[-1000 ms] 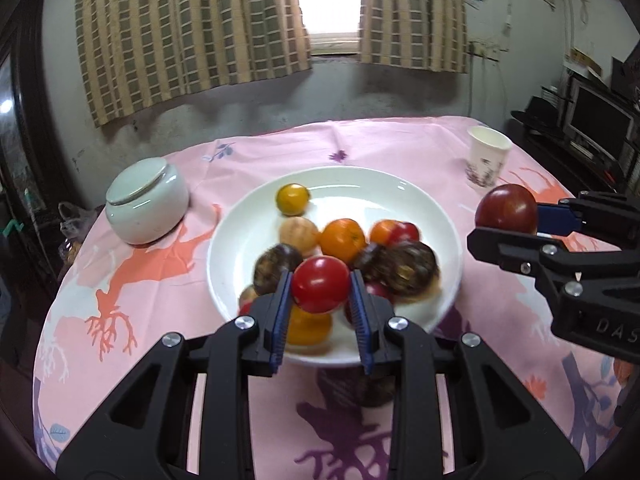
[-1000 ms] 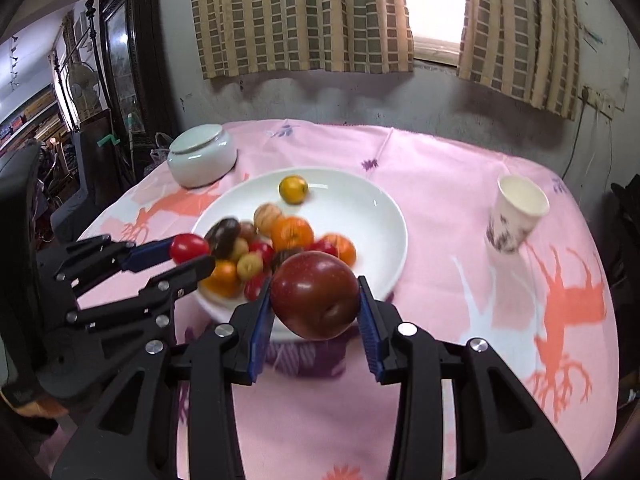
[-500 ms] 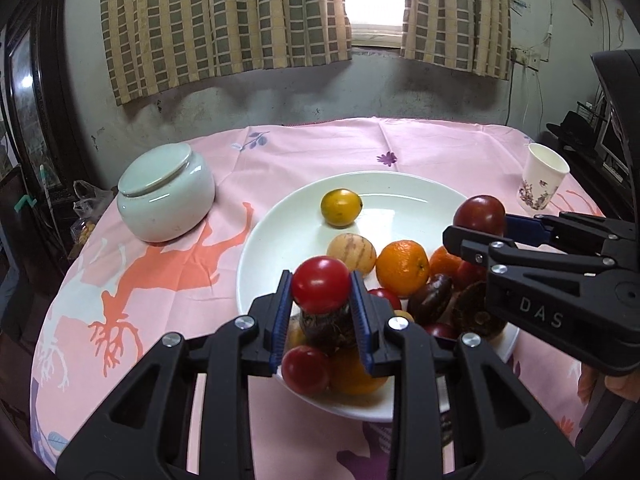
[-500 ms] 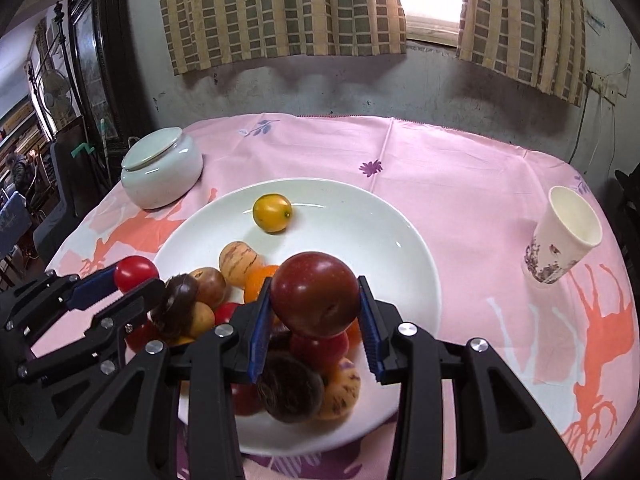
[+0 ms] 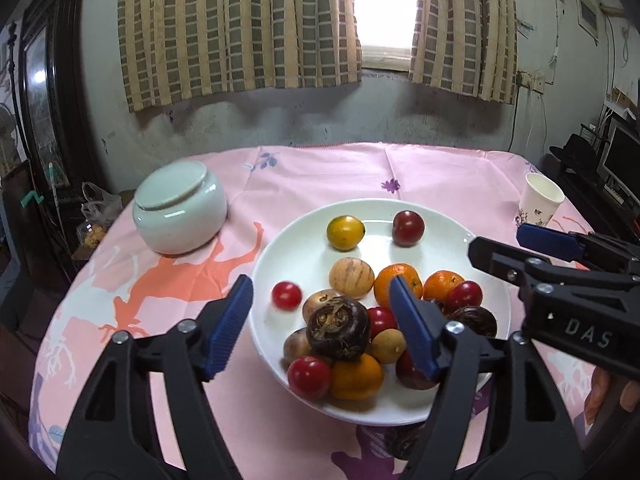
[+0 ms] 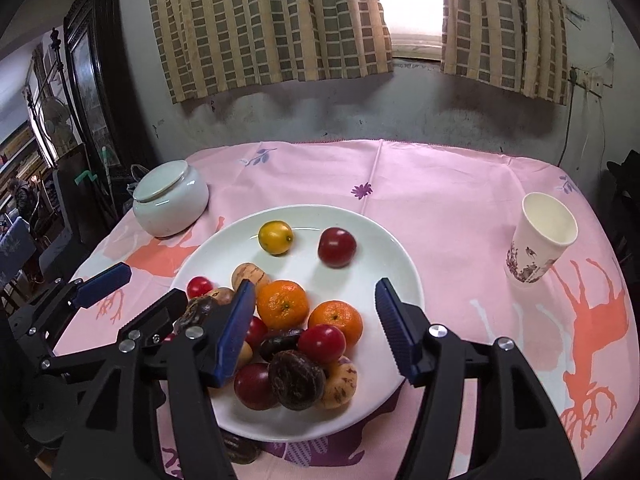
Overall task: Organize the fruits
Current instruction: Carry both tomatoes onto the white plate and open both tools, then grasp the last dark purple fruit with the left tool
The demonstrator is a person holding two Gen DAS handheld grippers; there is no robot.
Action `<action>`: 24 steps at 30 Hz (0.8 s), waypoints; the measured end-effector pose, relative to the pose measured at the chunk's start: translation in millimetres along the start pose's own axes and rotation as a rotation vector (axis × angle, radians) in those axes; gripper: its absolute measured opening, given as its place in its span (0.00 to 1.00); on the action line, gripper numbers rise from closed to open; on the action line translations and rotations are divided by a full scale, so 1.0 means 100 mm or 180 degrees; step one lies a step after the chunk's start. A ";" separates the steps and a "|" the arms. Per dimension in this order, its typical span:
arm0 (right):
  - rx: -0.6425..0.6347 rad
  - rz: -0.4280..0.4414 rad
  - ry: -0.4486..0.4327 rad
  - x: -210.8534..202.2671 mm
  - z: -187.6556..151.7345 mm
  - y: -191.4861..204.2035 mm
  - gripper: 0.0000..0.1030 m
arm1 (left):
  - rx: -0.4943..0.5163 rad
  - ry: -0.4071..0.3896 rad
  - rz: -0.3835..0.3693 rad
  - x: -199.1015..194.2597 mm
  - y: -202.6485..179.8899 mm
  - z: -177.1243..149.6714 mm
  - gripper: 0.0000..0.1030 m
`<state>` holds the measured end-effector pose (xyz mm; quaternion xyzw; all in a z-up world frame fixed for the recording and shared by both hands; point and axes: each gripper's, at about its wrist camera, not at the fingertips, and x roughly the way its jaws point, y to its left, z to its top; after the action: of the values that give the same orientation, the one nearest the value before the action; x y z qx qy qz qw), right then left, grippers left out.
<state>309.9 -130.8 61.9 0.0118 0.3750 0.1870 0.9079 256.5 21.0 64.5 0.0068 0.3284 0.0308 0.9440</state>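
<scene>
A white plate (image 5: 400,205) (image 6: 360,280) holds a heap of fruit: oranges, dark round fruits, red tomatoes and a yellow one. My left gripper (image 5: 320,300) (image 6: 156,286) hovers over the plate's near left side. Its jaws are opening, with nothing pressed between them. A small red tomato (image 5: 286,295) (image 6: 199,287) lies loose on the plate just beyond it. My right gripper (image 6: 316,296) (image 5: 496,242) is over the heap, its jaws also opening and gripping nothing. A dark red plum (image 6: 337,247) (image 5: 408,228) lies free at the plate's far side, beside the yellow fruit (image 6: 275,237).
A pale green lidded jar (image 5: 180,208) (image 6: 170,200) stands to the left of the plate. At the right stands a paper cup (image 5: 540,200) (image 6: 540,240). A dark fruit (image 6: 240,450) lies on the pink cloth by the plate's near rim. The round table's edge is close on the left.
Both grippers have opened. The small red tomato left the left jaws and the dark plum left the right jaws. Both now lie on the plate. Both views have shifted over it.
</scene>
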 end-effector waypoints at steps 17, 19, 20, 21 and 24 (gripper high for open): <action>-0.0167 0.0088 -0.0064 -0.76 -0.77 0.06 0.61 | 0.0086 -0.0019 0.0010 -0.60 -0.01 -0.54 0.79; -0.0230 0.0068 -0.0038 -0.79 -0.89 0.08 0.61 | 0.0105 0.0067 -0.0032 -0.57 -0.01 -0.67 0.79; -0.0243 0.0074 -0.0012 -0.79 -0.93 0.08 0.61 | 0.0118 0.0109 -0.0059 -0.55 -0.01 -0.73 0.79; -0.0258 0.0076 0.0009 -0.78 -0.97 0.08 0.61 | 0.0141 0.0139 -0.0086 -0.53 -0.02 -0.78 0.79; -0.0326 0.0094 0.0054 -0.76 -1.07 0.09 0.61 | 0.0277 0.0228 -0.0139 -0.45 -0.08 -0.94 0.79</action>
<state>184.1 -162.1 37.6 -0.0308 0.3723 0.2195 0.9013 163.6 9.8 17.9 0.0395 0.3631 -0.0039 0.9309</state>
